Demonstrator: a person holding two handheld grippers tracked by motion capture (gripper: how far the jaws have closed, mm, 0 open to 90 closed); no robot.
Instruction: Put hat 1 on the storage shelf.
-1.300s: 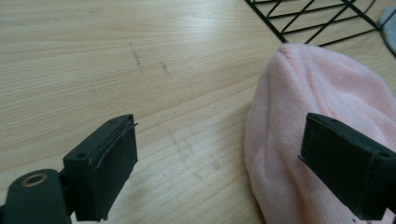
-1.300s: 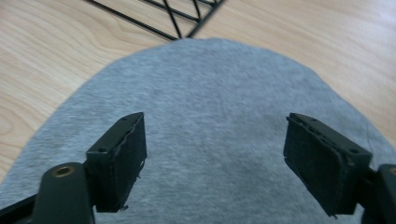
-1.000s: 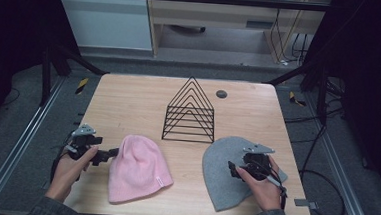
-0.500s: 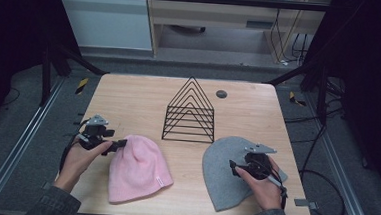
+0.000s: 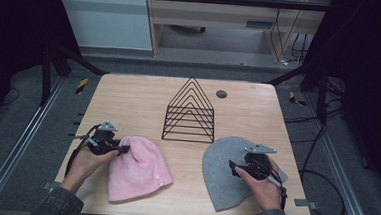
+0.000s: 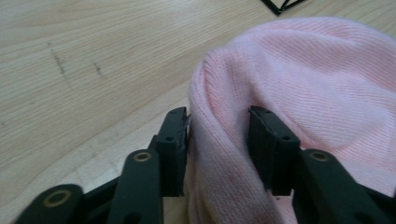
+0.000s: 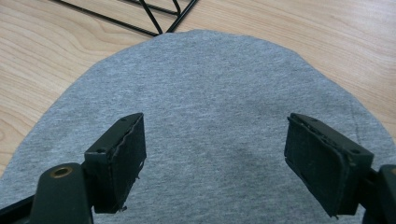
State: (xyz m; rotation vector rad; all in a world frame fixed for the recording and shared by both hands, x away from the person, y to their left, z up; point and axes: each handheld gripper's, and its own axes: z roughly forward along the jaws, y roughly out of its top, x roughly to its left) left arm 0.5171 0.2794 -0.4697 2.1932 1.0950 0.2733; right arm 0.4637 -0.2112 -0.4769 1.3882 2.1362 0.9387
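We count 2 hats on the counter [image 5: 129, 91] — left tool [image 6: 218, 135] has just been closing, pinching a fold of the pink hat [image 5: 137, 167], whose near edge is cut off; right tool [image 7: 212, 163] gapes over the grey hat [image 7: 210, 102].

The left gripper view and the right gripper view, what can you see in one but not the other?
Left gripper view: the pink hat, with a fold of its knit bunched between the left gripper jaws, which have just been closing on it. Right gripper view: the grey hat lying flat under the right gripper, its jaws wide apart. Both: the wooden table and a bit of the black wire rack.
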